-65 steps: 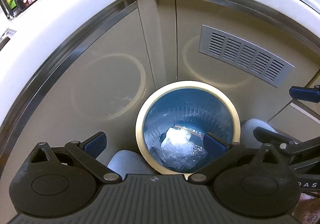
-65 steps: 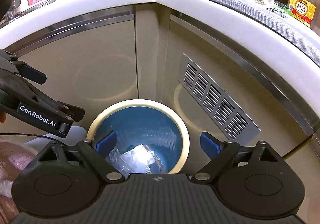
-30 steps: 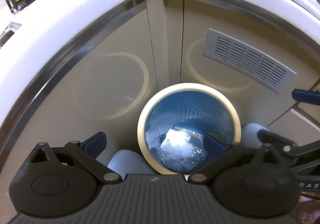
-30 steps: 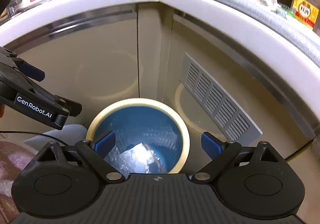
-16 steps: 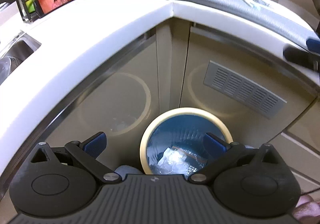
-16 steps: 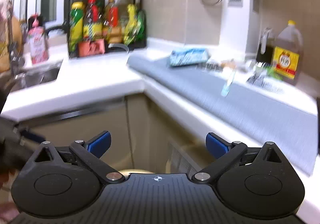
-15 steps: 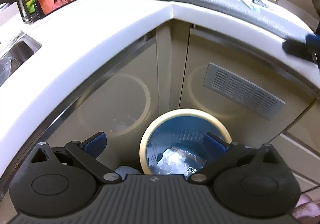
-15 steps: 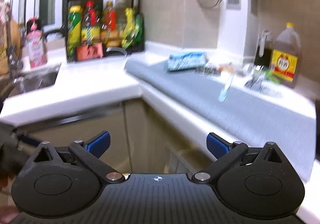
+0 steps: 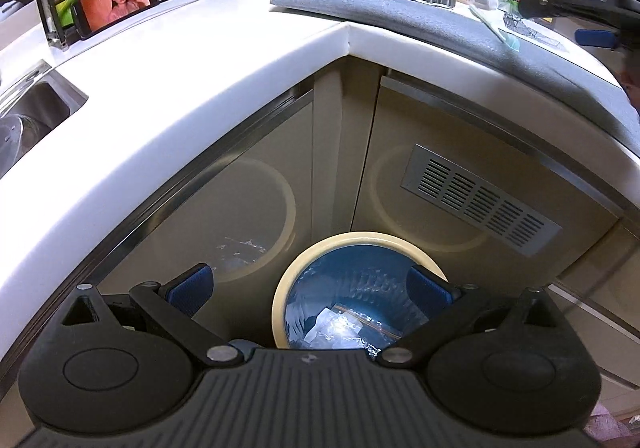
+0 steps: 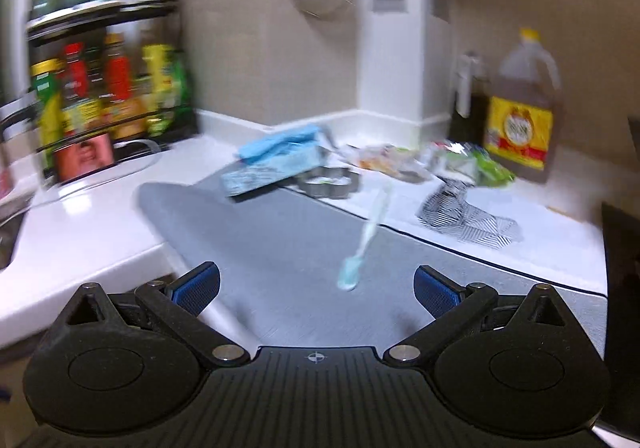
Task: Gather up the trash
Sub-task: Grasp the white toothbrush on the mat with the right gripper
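A round bin with a cream rim (image 9: 360, 244) and blue liner stands on the floor in the cabinet corner, with clear plastic trash (image 9: 340, 330) inside. My left gripper (image 9: 310, 286) is open and empty above the bin. My right gripper (image 10: 316, 286) is open and empty above the grey mat (image 10: 272, 232) on the counter; it also shows in the left wrist view (image 9: 576, 20). Ahead of it lie a pale blue wrapper strip (image 10: 366, 236), a black-and-white patterned wrapper (image 10: 468, 218), a blue packet (image 10: 276, 160) and a green wrapper (image 10: 486, 166).
A white counter (image 9: 192, 60) wraps the corner, with a sink (image 9: 28, 116) at the left. A bottle rack (image 10: 108, 92) and a phone (image 9: 116, 4) stand at the back left. A large yellow-labelled jug (image 10: 520, 116) stands at the back right. Metal cutters (image 10: 328, 180) lie on the counter.
Both grippers rose away from the bin. The right gripper swung up to the counter and moved closer over the grey mat; the left now sees the countertop. Both stayed open.
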